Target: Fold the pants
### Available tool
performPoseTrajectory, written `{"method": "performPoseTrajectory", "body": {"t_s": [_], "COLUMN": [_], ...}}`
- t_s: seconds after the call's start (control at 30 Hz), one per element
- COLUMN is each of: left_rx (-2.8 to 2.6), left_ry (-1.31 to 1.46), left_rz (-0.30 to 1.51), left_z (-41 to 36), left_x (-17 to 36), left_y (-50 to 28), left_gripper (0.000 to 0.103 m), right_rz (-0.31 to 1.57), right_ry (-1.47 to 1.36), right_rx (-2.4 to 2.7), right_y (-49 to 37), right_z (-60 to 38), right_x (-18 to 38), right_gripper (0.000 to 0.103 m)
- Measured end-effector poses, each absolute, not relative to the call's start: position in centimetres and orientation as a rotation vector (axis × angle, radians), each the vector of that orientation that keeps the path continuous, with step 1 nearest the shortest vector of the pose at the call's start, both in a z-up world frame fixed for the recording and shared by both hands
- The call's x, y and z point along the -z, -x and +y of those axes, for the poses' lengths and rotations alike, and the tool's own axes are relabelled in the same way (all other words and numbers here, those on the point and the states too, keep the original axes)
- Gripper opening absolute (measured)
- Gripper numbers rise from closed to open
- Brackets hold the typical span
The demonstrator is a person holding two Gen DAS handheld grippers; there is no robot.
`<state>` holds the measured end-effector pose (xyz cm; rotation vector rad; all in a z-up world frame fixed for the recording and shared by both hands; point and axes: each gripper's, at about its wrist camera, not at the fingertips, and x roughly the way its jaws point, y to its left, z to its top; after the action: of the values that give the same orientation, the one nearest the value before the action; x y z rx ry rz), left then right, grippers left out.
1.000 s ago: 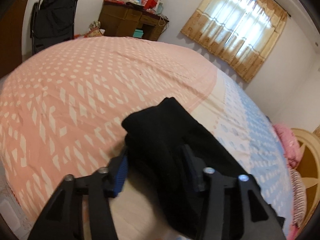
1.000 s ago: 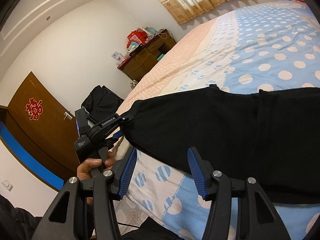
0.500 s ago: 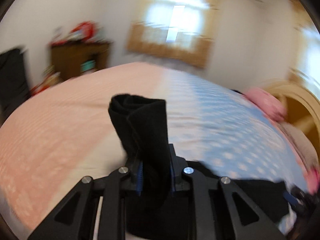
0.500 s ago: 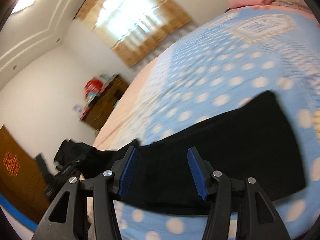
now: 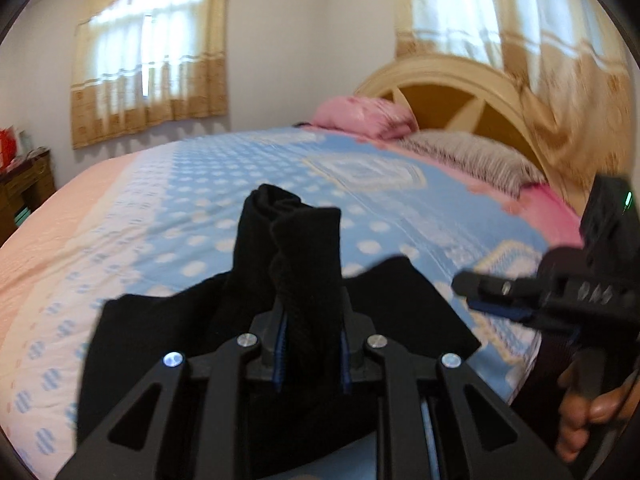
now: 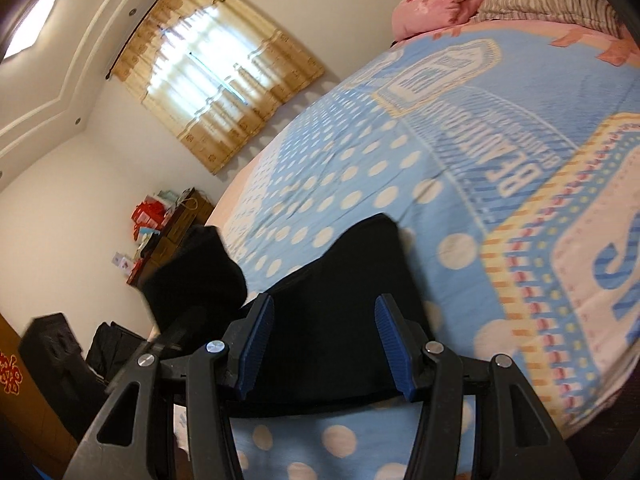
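The black pants (image 5: 400,312) lie on the blue dotted bedspread near the bed's front edge. My left gripper (image 5: 312,340) is shut on a bunched end of the pants (image 5: 304,248) and holds it up above the rest of the fabric. In the right wrist view the pants (image 6: 340,300) lie flat in front of my right gripper (image 6: 324,340), which is open and empty just above them. The lifted end (image 6: 200,276) shows at the left there. The right gripper also shows in the left wrist view (image 5: 500,300), at the right.
The bed (image 5: 400,208) has pink and striped pillows (image 5: 364,116) against a wooden headboard (image 5: 460,100). A wooden desk with red boxes (image 6: 168,232) stands by the far wall under a curtained window. A dark chair (image 6: 108,344) stands near the door.
My left gripper closed on the pants end and carried it from the pink side over toward the blue side and the headboard. My right gripper stayed open and moved along with the view turning right.
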<state>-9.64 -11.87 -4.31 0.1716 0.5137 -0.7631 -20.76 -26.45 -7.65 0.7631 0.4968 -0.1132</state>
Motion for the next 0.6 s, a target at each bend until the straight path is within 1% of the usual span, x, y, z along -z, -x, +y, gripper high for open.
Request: {"method": "performPoseTrajectory", "body": {"t_s": [0.13,0.23,0.33,0.37,0.4,0.47,0.5,0.57,0.6], "left_rx": [0.787,0.78,0.786,0.799,0.819,0.845,0.852,0.835,0.811], "left_ry": [-0.246,-0.304,-0.35,-0.361,-0.372,-0.384,-0.391,-0.392,-0.372], "left_rz": [0.54,0.574,0.61,0.622,0.625,0.581,0.548,0.507,0.489], "left_z": [-13.7,-13.9,-14.9,-14.9,-14.8,-13.8,-12.9,-11.2,-9.5], "left_x": [6.1,7.0,7.4,7.3,6.9,5.8,5.0,3.7,2.8], "left_y": [10.5,10.8,11.1,11.3,11.6,12.4,12.8,13.1,13.0], "left_gripper": [0.021,0.025,0.042,0.058,0.072,0.082,0.091,0.1,0.1], "right_rz": [0.492,0.484,0.474,0.473,0.473,0.469,0.462,0.448,0.441], "right_ry": [-0.786,-0.796,-0.798,-0.796,-0.793,-0.795,-0.8,-0.819,-0.824], "right_rx": [0.12,0.111,0.099,0.096,0.092,0.075,0.064,0.035,0.024], "right_y": [21.6,21.8,21.8,21.7,21.6,21.5,21.5,21.4,21.3], "right_z": [-27.4,-27.5,-27.4,-27.2,-27.2,-27.1,-27.1,-27.3,-27.3], "right_x": [8.1,8.0,7.7,7.4,7.3,6.9,6.7,6.3,6.1], "right_gripper": [0.055,0.055,0.055,0.055,0.055,0.055,0.055,0.055,0.056]}}
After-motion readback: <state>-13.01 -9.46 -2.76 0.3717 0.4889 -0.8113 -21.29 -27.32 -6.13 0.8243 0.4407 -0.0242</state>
